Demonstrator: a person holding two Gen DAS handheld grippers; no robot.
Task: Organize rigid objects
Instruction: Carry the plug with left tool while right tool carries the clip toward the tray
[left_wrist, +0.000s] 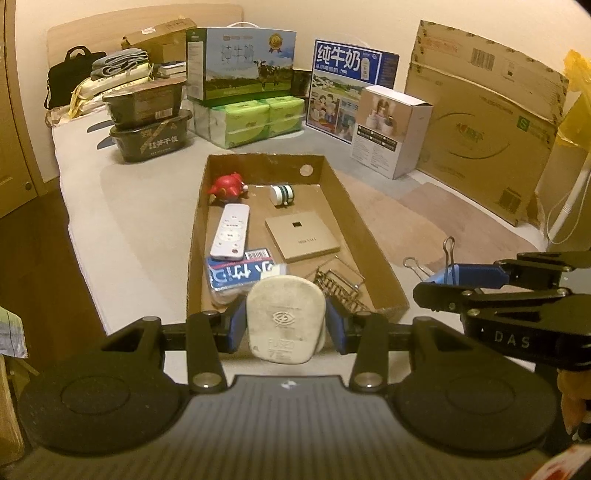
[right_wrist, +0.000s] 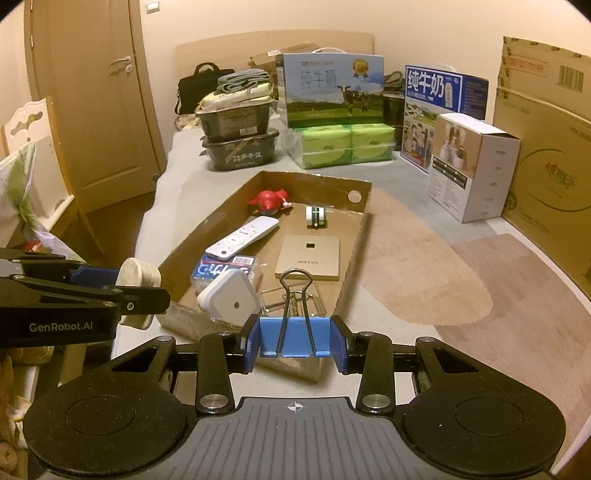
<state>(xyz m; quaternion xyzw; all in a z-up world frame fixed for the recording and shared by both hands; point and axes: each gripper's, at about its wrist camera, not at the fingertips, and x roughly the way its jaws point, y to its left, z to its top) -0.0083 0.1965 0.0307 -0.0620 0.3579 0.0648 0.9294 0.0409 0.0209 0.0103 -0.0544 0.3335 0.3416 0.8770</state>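
your left gripper (left_wrist: 286, 325) is nearly closed, blue pads (left_wrist: 236, 325) clamped on both sides of a white fused plug (left_wrist: 284, 317), held flat face up. just ahead of it sits the open cardboard tray (left_wrist: 365, 236) on the pale bed surface (left_wrist: 147, 229). your right gripper (right_wrist: 295, 338) is also nearly closed, pads squeezing a blue binder clip (right_wrist: 293, 338), wire handles standing up toward the tray. each gripper shows in the other's view: right one just right of your left, left one just left of your right, both at the near end of the tray, side by side.

in the tray, going away from your left tips: blue labelled packet (left_wrist: 240, 275) right in front, wire rack (left_wrist: 338, 284) just right of it, white remote (left_wrist: 231, 236) beyond the packet, flat tan box (left_wrist: 301, 238) right of the remote, red toy (left_wrist: 227, 186) in the far left corner, small white-green roll (left_wrist: 282, 194) right of that. right view also shows a white square adapter (right_wrist: 232, 301) at the near tray end, just left of your right tips.

boxes and cartons (left_wrist: 240, 62) line the wall well beyond the tray.
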